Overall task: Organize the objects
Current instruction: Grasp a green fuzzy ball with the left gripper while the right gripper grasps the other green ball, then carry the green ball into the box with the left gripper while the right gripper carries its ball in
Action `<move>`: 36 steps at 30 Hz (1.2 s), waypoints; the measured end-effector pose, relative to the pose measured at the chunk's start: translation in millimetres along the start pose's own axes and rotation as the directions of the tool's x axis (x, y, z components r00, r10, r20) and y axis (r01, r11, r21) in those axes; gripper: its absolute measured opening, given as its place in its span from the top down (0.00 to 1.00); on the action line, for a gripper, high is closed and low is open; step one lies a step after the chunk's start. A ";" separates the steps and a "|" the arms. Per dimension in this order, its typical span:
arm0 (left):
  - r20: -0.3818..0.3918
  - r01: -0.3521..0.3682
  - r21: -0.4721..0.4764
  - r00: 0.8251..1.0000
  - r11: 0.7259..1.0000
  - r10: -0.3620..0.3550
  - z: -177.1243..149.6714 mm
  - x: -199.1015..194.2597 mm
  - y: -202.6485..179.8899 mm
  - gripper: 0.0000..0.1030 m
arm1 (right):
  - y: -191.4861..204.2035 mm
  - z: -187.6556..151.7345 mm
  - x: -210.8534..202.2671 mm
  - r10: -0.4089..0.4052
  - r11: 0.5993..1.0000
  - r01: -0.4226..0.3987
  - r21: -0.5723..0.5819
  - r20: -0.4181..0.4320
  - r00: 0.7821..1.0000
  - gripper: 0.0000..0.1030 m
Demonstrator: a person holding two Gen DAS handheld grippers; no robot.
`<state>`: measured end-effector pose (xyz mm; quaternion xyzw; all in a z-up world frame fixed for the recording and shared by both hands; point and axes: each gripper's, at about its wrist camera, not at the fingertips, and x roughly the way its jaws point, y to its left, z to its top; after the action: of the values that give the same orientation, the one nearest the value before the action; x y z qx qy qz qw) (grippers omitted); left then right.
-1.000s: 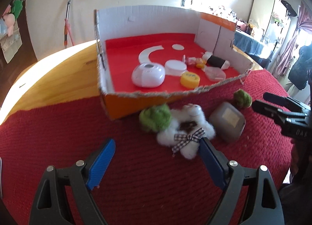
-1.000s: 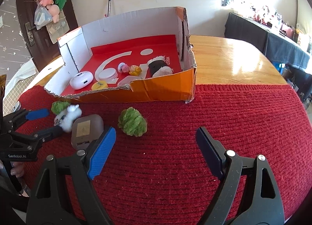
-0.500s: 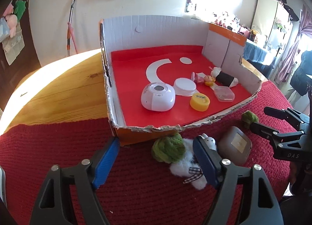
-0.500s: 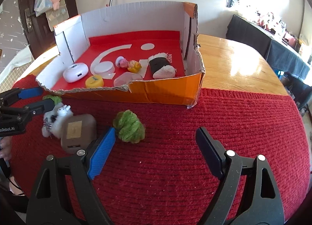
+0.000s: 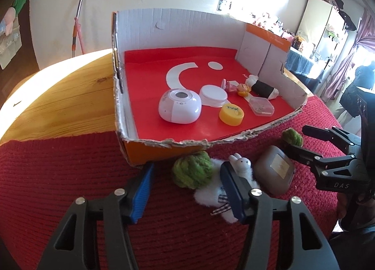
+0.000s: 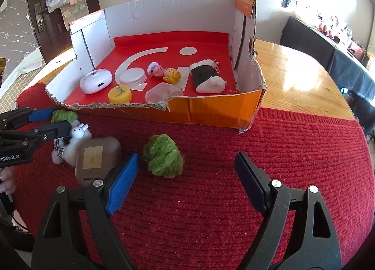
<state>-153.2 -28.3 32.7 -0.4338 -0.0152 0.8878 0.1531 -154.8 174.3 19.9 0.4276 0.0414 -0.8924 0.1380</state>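
Observation:
An open cardboard box (image 5: 164,143) (image 6: 211,110) with a red floor holds several small items. On the red knit mat in front of it lie a green yarn ball (image 5: 192,172) (image 6: 61,115), a white plush bunny (image 5: 241,169) (image 6: 77,140), a brown case (image 5: 275,172) (image 6: 97,157) and a second green yarn ball (image 5: 291,136) (image 6: 164,156). My left gripper (image 5: 185,190) (image 6: 50,121) is open with the first yarn ball between its fingers, its right finger over the bunny. My right gripper (image 6: 185,181) (image 5: 295,138) is open, the second yarn ball just ahead between its fingers.
Inside the box are a white round device (image 5: 179,108), a white lid (image 5: 213,95), a yellow cap (image 5: 231,114), a clear small case (image 5: 261,106), small figurines (image 5: 236,86) and a black-and-white plush (image 5: 263,87). The wooden table (image 5: 58,101) extends behind the mat.
My left gripper has moved forward and left, so the first yarn ball now sits between its fingers. My right gripper has moved forward toward the second yarn ball. Both stay open.

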 end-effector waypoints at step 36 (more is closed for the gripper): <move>0.124 0.005 0.031 0.992 1.000 -0.009 2.6 -60.6 -19.5 0.70 | 2.4 4.8 -60.8 0.135 0.991 -0.134 -0.015 0.115 0.984 0.73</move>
<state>-115.2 -26.8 83.8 -0.3754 -0.0127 0.9126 0.1617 -121.5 183.9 70.1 0.3767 0.0076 -0.9041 0.2017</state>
